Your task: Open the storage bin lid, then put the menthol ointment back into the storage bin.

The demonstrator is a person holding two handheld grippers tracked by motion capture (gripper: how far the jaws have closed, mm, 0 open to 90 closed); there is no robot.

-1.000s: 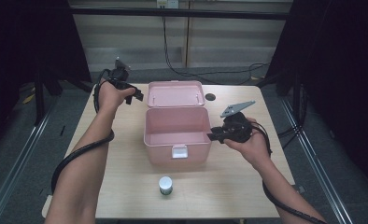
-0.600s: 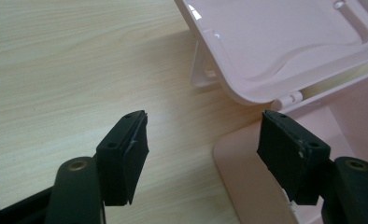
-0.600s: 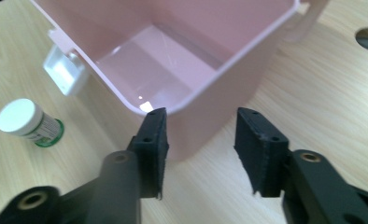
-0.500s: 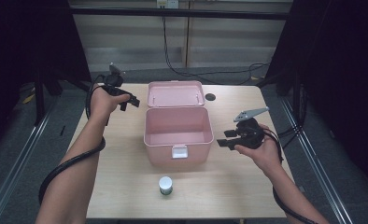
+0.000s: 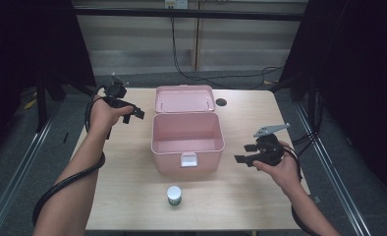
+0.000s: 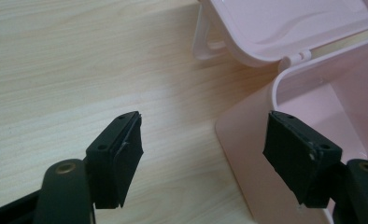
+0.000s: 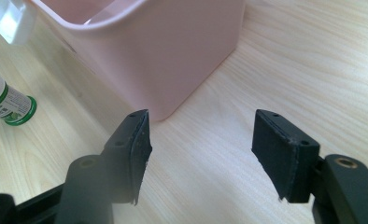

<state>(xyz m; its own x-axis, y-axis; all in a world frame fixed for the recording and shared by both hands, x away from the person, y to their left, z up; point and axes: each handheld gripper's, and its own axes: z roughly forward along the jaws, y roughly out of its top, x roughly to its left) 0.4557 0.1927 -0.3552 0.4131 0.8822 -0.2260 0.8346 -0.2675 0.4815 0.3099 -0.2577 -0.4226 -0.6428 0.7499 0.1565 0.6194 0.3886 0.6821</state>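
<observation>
An open pink box (image 5: 187,137) stands mid-table with its lid (image 5: 184,98) thrown back. A small bottle (image 5: 174,195) with a white cap and green label stands in front of it, and is also at the left edge of the right gripper view as the bottle (image 7: 7,100). My left gripper (image 5: 132,114) hovers left of the box's far left corner (image 6: 285,79). Its jaws have just been opening and nothing is between them (image 6: 203,135). My right gripper (image 5: 245,153) sits right of the box's near right corner (image 7: 173,70), apart from it. Its jaws have also just been opening and are empty (image 7: 201,135).
The wooden table (image 5: 132,196) has bare room on both sides of the box. A white latch (image 5: 188,159) hangs on the box's front wall. A dark round hole (image 5: 221,102) lies behind the lid. Black cables trail from both grippers along the forearms.
My right hand has drawn away from the box's right wall, to the right and toward me, and its jaws have spread. My left hand has shifted slightly left and nearer.
</observation>
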